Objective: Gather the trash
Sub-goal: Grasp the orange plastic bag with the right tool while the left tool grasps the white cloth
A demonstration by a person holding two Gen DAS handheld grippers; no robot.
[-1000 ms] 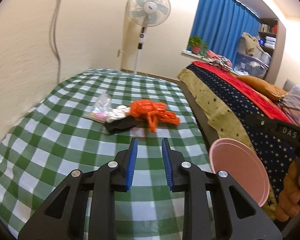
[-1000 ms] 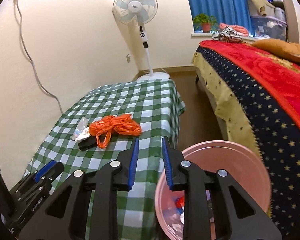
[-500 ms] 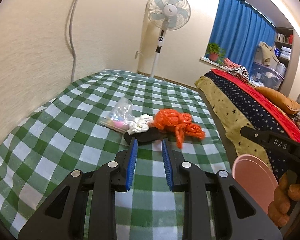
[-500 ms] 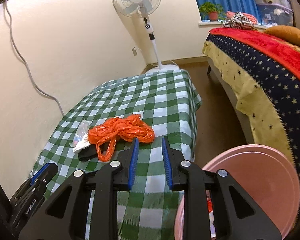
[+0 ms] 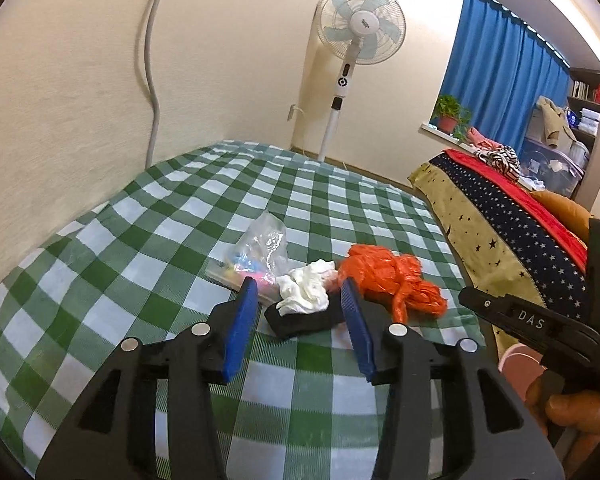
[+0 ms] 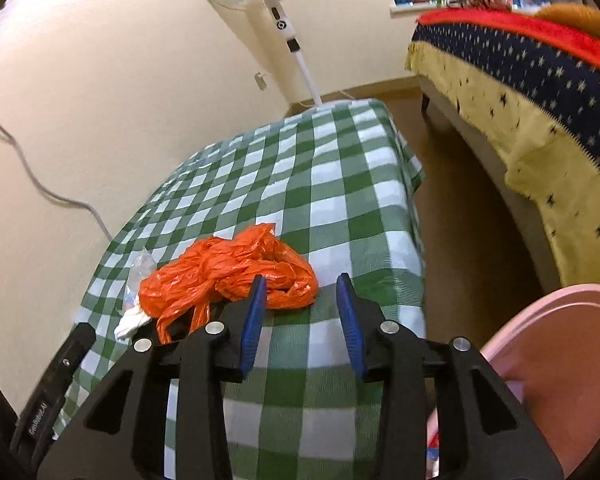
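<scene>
While both sets of jaws have just been spreading with nothing between them, the left gripper (image 5: 298, 292) faces the white tissue (image 5: 306, 290) on the checked table (image 5: 148, 216); the right gripper (image 6: 300, 288) has the orange bag (image 6: 228, 272) just beyond, slightly left, its length lying crosswise.

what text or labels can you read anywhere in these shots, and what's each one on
"DAS": white letters on the black arm of the right claw, seen from the left wrist.
"GenRobot.AI", roughly, small and blurred: along the black arm of the left claw, seen from the right wrist.
Badge at the hub of the standing fan: too small to read.
Book spines on the shelf: unreadable.
</scene>
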